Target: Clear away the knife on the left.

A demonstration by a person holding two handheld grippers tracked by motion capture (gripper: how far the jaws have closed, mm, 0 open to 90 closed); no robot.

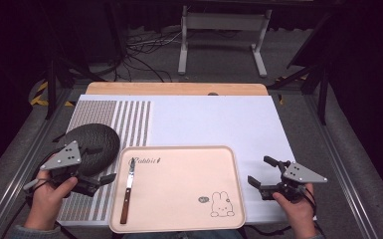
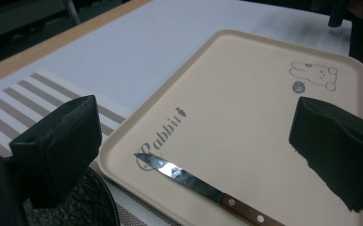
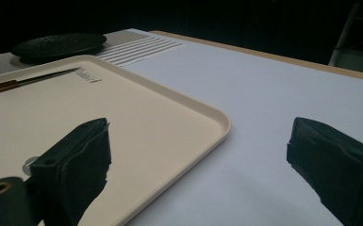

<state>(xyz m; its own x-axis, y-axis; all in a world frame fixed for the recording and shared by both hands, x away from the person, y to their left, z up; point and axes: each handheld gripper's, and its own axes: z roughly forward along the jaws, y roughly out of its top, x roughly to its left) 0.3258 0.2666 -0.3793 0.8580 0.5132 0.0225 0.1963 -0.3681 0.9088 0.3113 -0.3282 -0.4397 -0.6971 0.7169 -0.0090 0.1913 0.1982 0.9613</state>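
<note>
A beige tray (image 1: 184, 186) printed with a rabbit lies at the table's near edge. A wood-handled knife (image 1: 128, 188) rests on its left part, blade pointing away from me. My left gripper (image 1: 101, 164) hovers just left of the tray, over the edge of a black round plate (image 1: 93, 141), its jaws wide apart and empty. In the left gripper view, the left gripper (image 2: 195, 141) faces the knife (image 2: 193, 181) and the tray (image 2: 264, 117). My right gripper (image 1: 261, 171) is open and empty beside the tray's right edge. In the right gripper view, the right gripper (image 3: 202, 160) straddles the tray rim (image 3: 224, 123).
A striped placemat (image 1: 129, 119) lies under the black plate on the left. A white sheet (image 1: 214, 119) covers the middle and right of the wooden table. Metal rails run along both table sides, and a stand and cables sit on the floor beyond.
</note>
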